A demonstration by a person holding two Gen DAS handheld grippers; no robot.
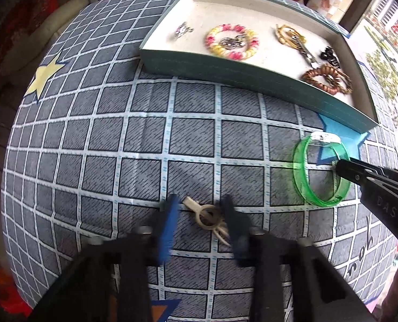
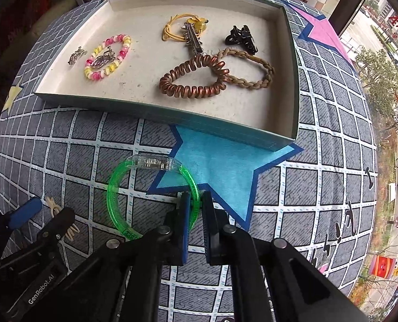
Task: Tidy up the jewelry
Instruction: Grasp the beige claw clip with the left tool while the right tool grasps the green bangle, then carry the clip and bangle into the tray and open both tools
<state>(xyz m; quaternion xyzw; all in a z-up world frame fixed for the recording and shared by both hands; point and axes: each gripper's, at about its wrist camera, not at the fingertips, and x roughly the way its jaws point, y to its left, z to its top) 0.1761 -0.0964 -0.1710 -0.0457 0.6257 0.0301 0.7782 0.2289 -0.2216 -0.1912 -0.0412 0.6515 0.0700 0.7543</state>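
Note:
A beige hair clip lies on the checked cloth between the fingers of my left gripper. The blue pad stands a little off the clip, while the dark finger is right against its ring. In the right wrist view the clip shows the same gap inside the left gripper. My right gripper is shut on the rim of a clear green bangle, which rests on the cloth by a blue star. From the left wrist view, the right gripper pinches the bangle on its right side.
A shallow green-walled tray beyond the bangle holds a pink-and-yellow coil band, a copper coil band, a braided band, a black claw clip, a yellow cord, and small metal brooches. The tray lies far right in the left view.

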